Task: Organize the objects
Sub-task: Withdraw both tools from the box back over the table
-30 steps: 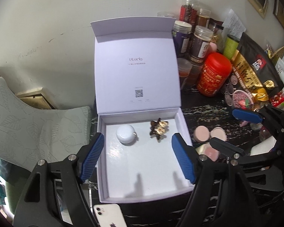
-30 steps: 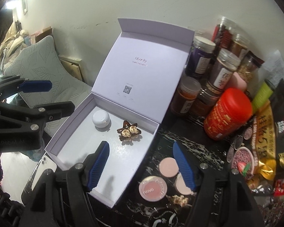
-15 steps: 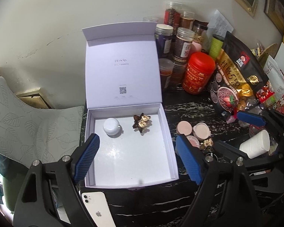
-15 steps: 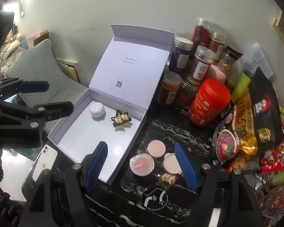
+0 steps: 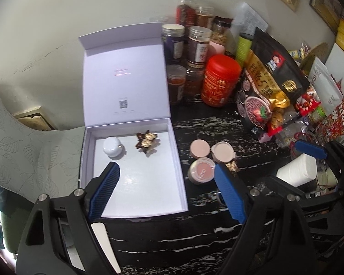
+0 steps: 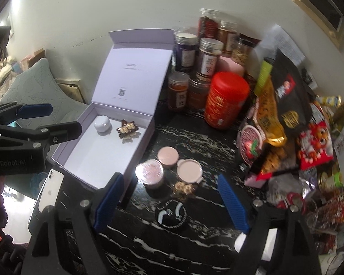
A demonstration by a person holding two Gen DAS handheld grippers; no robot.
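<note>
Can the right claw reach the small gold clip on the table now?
Probably yes. The right claw is open and empty, the gold clip lies just ahead between its fingers, uncovered, though the pink jars stand close.

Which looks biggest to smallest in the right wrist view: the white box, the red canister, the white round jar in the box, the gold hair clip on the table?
1. white box
2. red canister
3. white round jar
4. gold hair clip, only slightly smaller than the jar and nearer the camera, so these two are unsure.
</note>
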